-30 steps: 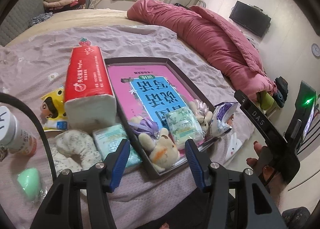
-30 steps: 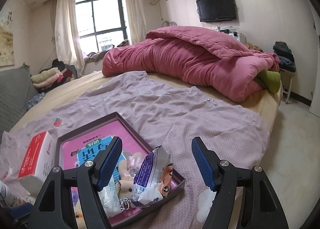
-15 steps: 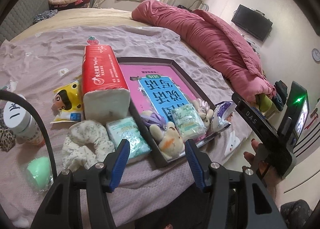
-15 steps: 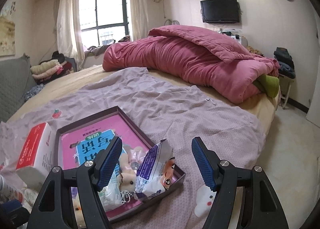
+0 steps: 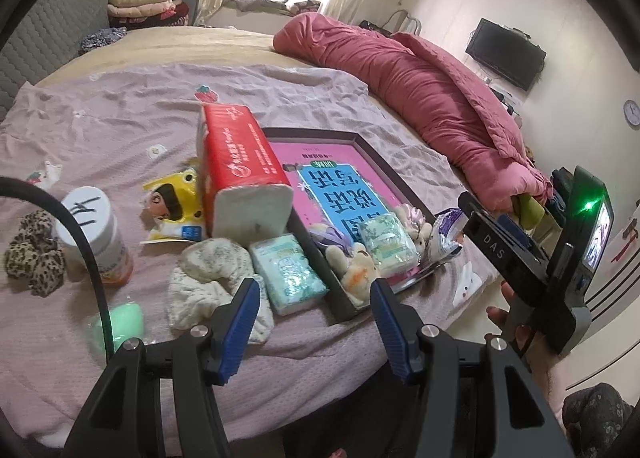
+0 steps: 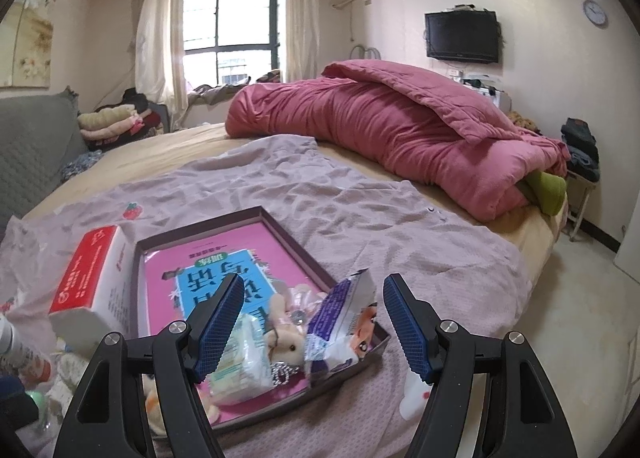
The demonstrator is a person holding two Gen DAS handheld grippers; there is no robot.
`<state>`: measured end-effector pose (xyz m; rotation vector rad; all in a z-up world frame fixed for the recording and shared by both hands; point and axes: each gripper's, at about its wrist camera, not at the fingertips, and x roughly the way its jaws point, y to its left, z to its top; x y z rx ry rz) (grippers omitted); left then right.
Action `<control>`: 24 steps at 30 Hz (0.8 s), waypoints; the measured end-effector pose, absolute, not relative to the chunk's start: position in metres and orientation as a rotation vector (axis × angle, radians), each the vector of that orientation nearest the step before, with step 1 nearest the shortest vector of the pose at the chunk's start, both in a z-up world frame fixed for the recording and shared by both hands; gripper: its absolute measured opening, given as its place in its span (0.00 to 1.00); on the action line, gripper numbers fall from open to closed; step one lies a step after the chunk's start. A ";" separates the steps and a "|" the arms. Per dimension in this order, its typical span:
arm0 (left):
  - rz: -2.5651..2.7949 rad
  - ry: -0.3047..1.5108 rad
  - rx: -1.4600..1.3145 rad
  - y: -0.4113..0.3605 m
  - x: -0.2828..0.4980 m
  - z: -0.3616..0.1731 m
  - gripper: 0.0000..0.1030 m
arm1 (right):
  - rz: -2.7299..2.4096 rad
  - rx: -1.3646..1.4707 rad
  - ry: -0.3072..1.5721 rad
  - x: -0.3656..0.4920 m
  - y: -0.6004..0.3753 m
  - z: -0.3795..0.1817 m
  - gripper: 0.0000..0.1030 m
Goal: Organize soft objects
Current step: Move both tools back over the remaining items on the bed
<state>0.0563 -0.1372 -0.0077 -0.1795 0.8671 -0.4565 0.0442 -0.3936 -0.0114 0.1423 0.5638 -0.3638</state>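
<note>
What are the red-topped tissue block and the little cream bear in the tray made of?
The red-topped tissue block looks like stacked white paper in glossy plastic film, judging by its sheen. The little cream bear seems to be fuzzy plush fabric, soft and matte.

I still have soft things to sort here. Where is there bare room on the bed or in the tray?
Free: the lilac sheet between the dark tray and the rolled pink quilt, and the tray's far half. Crowded: the tray's near end and beside the red tissue pack.
</note>
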 end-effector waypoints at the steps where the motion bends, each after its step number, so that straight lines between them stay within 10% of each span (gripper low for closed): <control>1: -0.454 0.865 -0.182 -0.134 0.055 -0.007 0.55 | -0.357 0.135 0.563 0.043 -0.390 -0.010 0.71; 24: -0.311 0.775 -0.206 -0.048 0.036 0.024 0.55 | -0.087 0.038 0.501 0.015 -0.291 0.034 0.71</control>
